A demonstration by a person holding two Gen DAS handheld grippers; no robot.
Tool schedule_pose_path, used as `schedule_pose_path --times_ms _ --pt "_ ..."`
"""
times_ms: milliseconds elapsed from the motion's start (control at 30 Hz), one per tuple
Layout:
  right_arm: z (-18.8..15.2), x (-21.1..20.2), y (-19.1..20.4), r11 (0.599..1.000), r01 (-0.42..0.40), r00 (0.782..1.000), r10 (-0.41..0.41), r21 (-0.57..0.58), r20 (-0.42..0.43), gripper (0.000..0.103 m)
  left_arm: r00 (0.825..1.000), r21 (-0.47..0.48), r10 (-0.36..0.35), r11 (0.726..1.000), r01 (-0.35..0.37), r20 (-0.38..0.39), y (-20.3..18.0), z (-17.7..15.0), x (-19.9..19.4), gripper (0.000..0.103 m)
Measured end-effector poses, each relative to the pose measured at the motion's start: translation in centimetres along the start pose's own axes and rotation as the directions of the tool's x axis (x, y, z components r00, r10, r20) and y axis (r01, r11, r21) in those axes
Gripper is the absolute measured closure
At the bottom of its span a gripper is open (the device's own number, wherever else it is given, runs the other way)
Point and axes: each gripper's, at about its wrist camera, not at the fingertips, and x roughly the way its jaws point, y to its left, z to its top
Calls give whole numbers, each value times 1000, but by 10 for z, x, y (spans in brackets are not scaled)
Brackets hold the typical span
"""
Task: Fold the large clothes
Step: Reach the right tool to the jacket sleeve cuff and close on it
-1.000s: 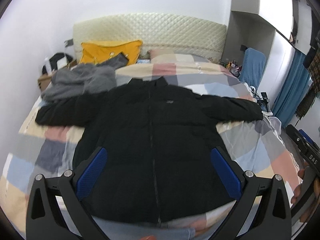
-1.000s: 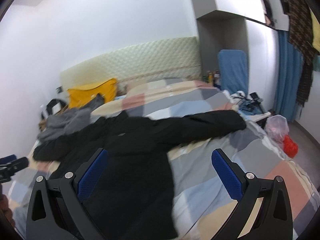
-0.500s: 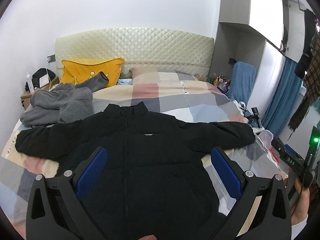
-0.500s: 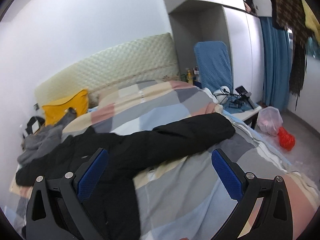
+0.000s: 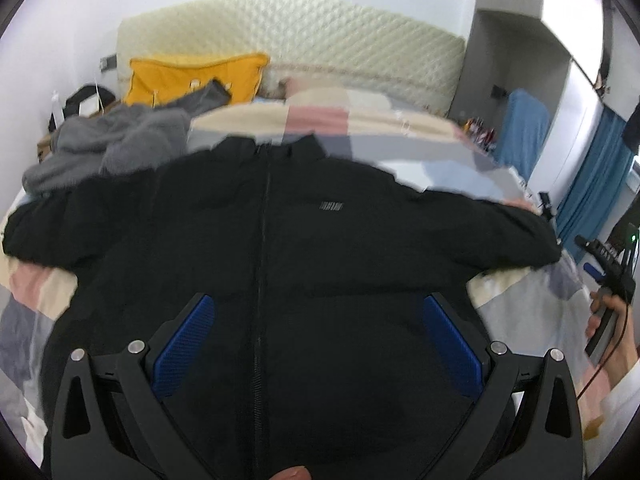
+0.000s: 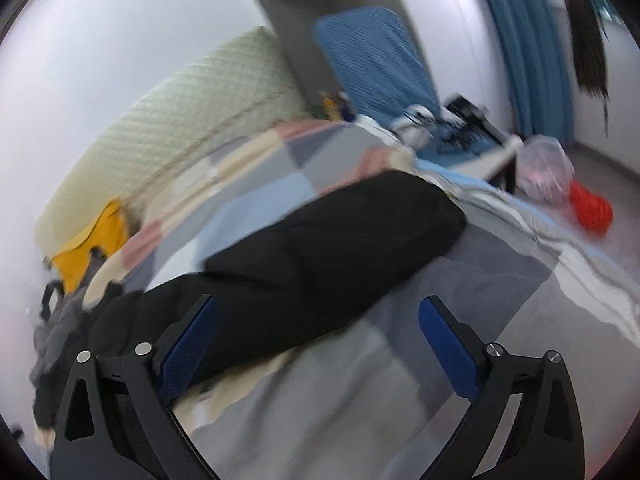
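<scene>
Lying spread flat across the checked bedspread (image 5: pixel 400 120), the black jacket (image 5: pixel 280 248) fills the frame's centre. The left gripper (image 5: pixel 320 336) stands wide above its front; the right gripper (image 6: pixel 316 340), wide though just closing slightly, frames one sleeve (image 6: pixel 320 236), gripping nothing.

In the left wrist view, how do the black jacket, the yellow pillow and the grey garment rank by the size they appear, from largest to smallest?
1. Black jacket, by far the largest, though nearest the camera.
2. Grey garment and yellow pillow look about alike; the garment partly covers the pillow, so I do not rank them.
</scene>
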Motion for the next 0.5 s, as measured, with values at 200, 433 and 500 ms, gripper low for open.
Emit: schedule_pose_path --times_ms 200,433,500 --pt "11 58 -62 965 1 1000 -1 263 -2 12 998 -3 50 999 -50 -26 9 -10 32 0" --pt "33 98 -77 952 38 998 -49 305 29 13 995 21 72 997 -71 -68 13 -24 62 0" --pt "37 108 -86 940 29 998 -44 339 34 14 994 16 52 999 -51 -92 14 -26 71 0"
